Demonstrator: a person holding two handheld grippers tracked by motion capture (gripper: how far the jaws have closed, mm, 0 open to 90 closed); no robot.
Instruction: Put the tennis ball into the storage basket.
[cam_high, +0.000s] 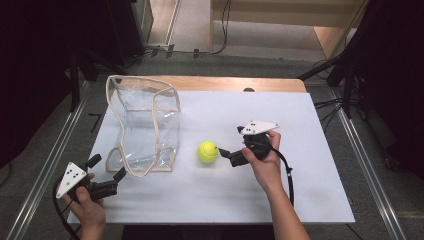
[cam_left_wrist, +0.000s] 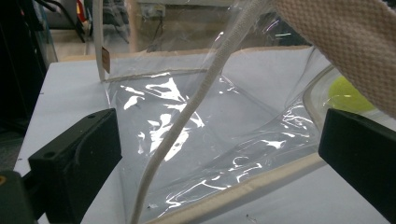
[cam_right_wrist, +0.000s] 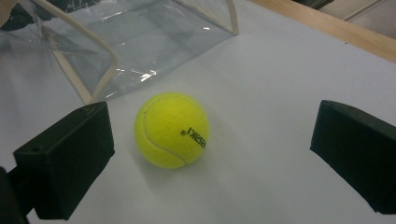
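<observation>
At the table's (cam_high: 300, 200) near left corner we hold the left gripper (cam_high: 106, 168), jaws spread, facing the clear bag (cam_high: 145, 125), which stands upright with its mouth upward. Right of the bag lies the tennis ball (cam_high: 207, 151); our right gripper (cam_high: 220, 151), jaws wide apart, points leftward at it.

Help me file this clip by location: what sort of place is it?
Probably a lab or recording studio, not a home. A white-topped table stands among dark curtains, cables run over the floor, and a person works two camera-bearing grippers, left and right.
</observation>
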